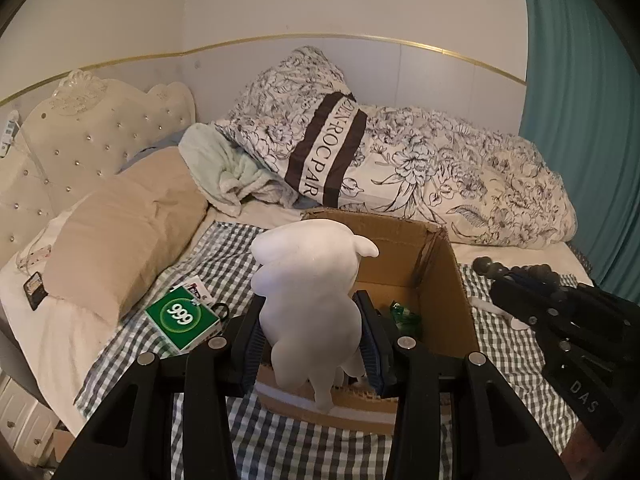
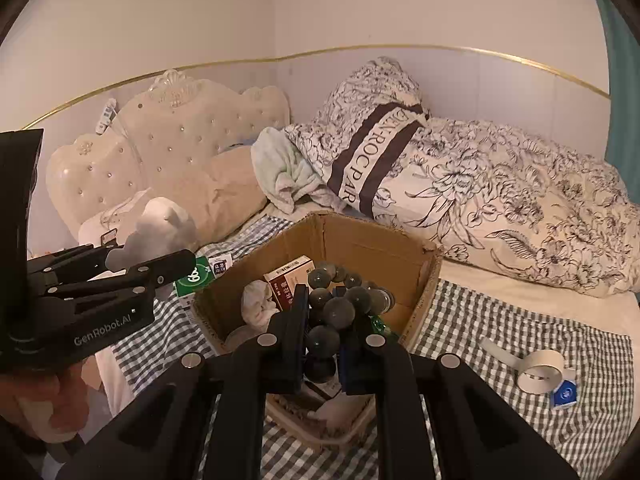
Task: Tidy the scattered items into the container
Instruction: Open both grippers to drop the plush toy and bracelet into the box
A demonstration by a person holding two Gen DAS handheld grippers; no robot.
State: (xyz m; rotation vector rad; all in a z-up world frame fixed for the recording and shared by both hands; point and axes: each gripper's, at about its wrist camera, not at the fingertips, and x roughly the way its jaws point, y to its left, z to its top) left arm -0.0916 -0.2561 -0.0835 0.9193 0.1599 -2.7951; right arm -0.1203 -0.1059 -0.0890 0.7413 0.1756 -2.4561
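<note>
Cardboard box [image 1: 440,264] sits on the checked cloth [image 1: 224,248] on the bed, and this is where the scattered things must go.

From the left wrist camera, the left gripper [image 1: 312,340] is squeezing a white toy figure [image 1: 308,292] between its two pads. The toy hangs over the near wall of the box. It is tall and smooth, and only its lower part is pinched, so it could tip or slip out. If it is let go too soon, it could hit the box edge and fall outside onto the cloth. Inside the box I can see only something green and shiny [image 1: 404,314]; the toy hides the rest. A green pack marked 999 [image 1: 182,320] lies on the cloth, left of the box.

From the right wrist camera, the right gripper [image 2: 324,340] is shut tight on a string of dark round beads [image 2: 340,304]. The beads hang in a loose bunch above the open box. They could swing, or catch on the pads and not drop. The two grippers are close together, so they could bump. In the box lie a red and white packet [image 2: 286,280] and a crumpled white thing [image 2: 258,304], maybe tissue. A roll of tape [image 2: 540,372] and a small blue and white thing [image 2: 565,394] lie on the cloth to the right, well apart from the box.
</note>
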